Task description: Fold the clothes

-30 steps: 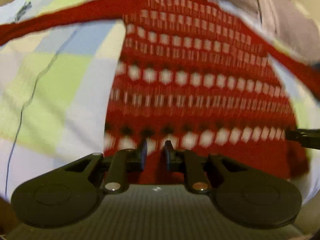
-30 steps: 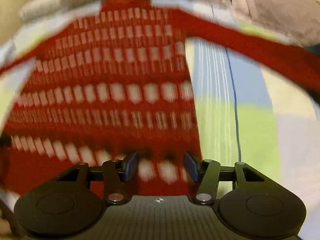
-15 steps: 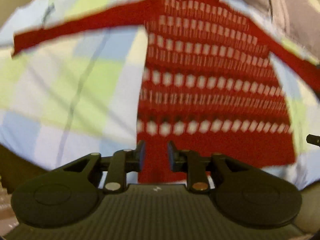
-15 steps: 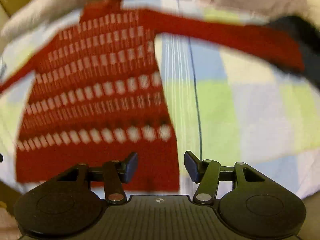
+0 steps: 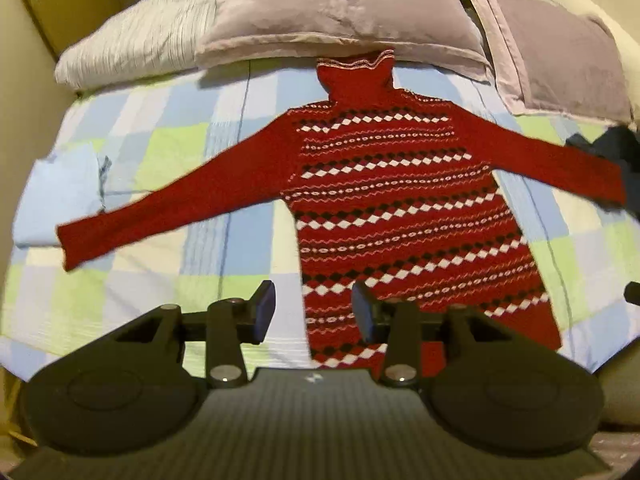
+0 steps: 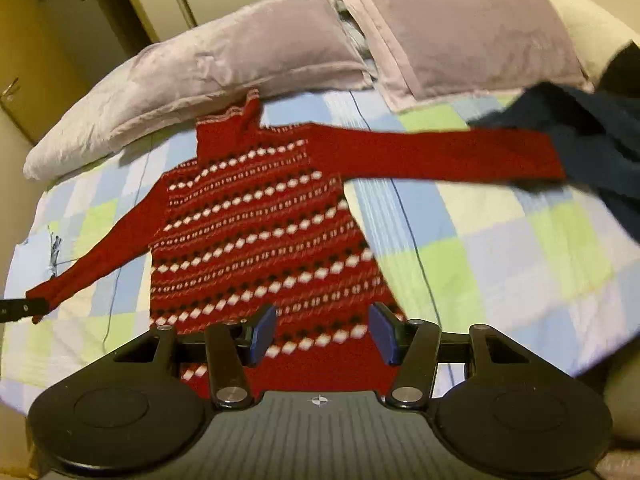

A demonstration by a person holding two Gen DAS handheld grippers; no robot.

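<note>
The red knitted turtleneck sweater with white and black diamond bands (image 5: 400,216) lies flat and face up on the bed with the blue, green and white checked sheet (image 5: 168,148), collar toward the two lilac pillows (image 5: 332,12) at the headboard and hem at the near edge. Both sleeves extend outward from the shoulders, so every edge and both side seams are exposed, a layout that suits folding; no fold is visible in the body or sleeves. The right sleeve cuff (image 6: 536,156) touches or slightly overlaps a dark blue garment (image 6: 592,148) heaped at the bed's right side. A folded pale blue cloth (image 5: 60,192) lies just beside the left sleeve cuff (image 5: 80,240). The left claw (image 5: 314,310) hovers above the hem's left corner, spread and holding nothing. The right claw (image 6: 322,334) hovers over the hem's right portion, likewise spread and empty. Both positions give access to the hem.
</note>
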